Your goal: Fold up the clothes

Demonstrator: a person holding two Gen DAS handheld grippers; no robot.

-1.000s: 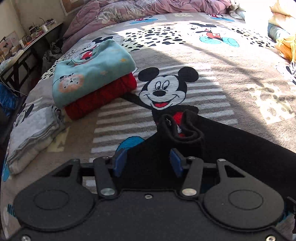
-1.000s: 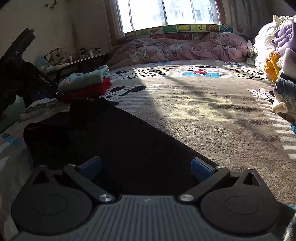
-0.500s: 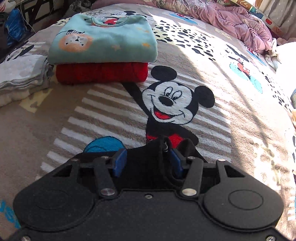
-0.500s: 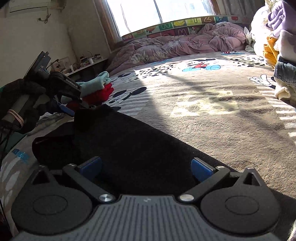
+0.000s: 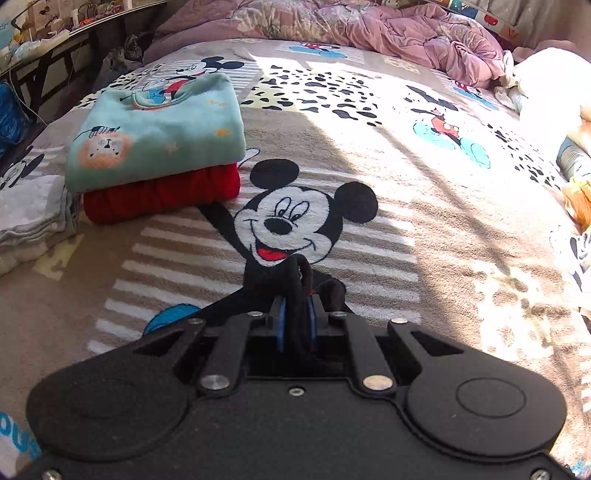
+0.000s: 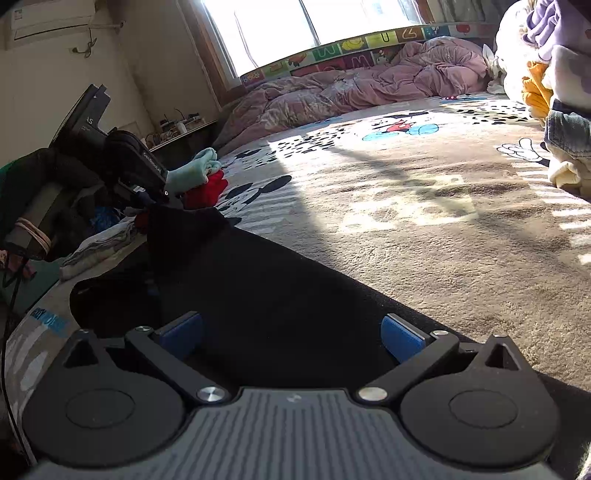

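A black garment [image 6: 266,291] lies spread on the Mickey Mouse bedspread [image 5: 406,177]. My left gripper [image 5: 295,323] is shut on a bunched edge of the black garment [image 5: 299,280], pinched between its blue pads. In the right wrist view the left gripper [image 6: 144,170] holds that far corner lifted at the left. My right gripper [image 6: 291,336] is open, its blue pads [image 6: 400,338] wide apart just over the near part of the garment, gripping nothing.
A folded teal sweater [image 5: 155,129] sits on a folded red one [image 5: 162,192] at the left, beside folded grey clothes [image 5: 29,214]. A pink duvet [image 5: 369,26] lies at the far end. A heap of unfolded clothes [image 6: 554,85] stands at the right.
My left gripper's jaws have closed on the black garment's edge, which they earlier only straddled. The right gripper stays open and has tilted slightly.
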